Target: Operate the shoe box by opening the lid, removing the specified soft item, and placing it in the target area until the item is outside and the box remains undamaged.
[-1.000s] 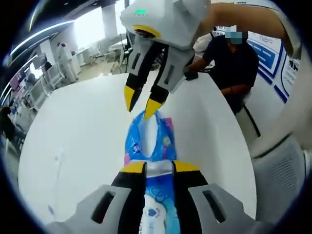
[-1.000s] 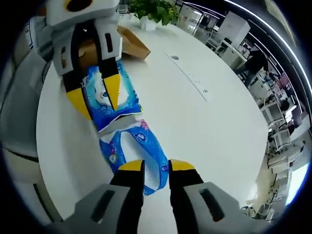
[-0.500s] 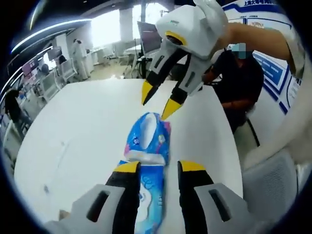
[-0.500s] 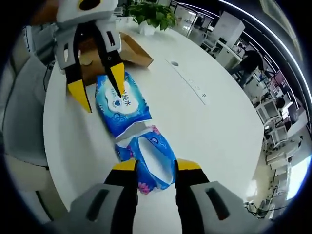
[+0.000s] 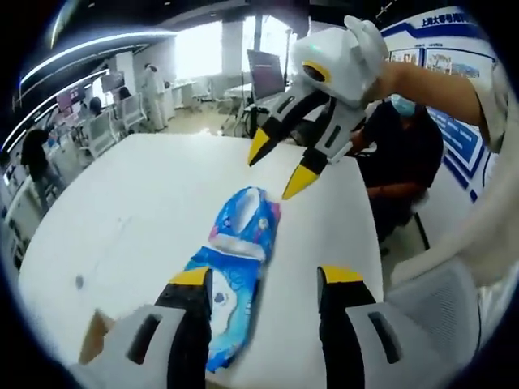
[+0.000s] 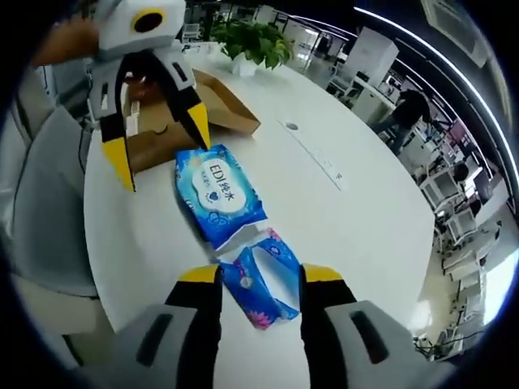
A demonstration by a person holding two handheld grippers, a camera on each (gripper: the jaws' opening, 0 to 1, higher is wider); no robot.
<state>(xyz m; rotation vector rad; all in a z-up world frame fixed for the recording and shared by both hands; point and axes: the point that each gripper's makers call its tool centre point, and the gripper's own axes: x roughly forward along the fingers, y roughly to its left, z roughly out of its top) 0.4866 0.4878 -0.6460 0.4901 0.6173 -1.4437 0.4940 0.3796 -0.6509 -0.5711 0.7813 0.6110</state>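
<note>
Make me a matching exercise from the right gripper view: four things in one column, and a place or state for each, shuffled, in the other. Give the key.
Things:
1. blue wet-wipes pack
2. brown cardboard shoe box
3. green potted plant
4. left gripper

Places or states:
A. at the white table's far end
B. jaws apart, holding nothing
C. lying flat on the table, label up
D. open, behind the wipes

Pairs: 1-C, 2-D, 3-A, 4-B
</note>
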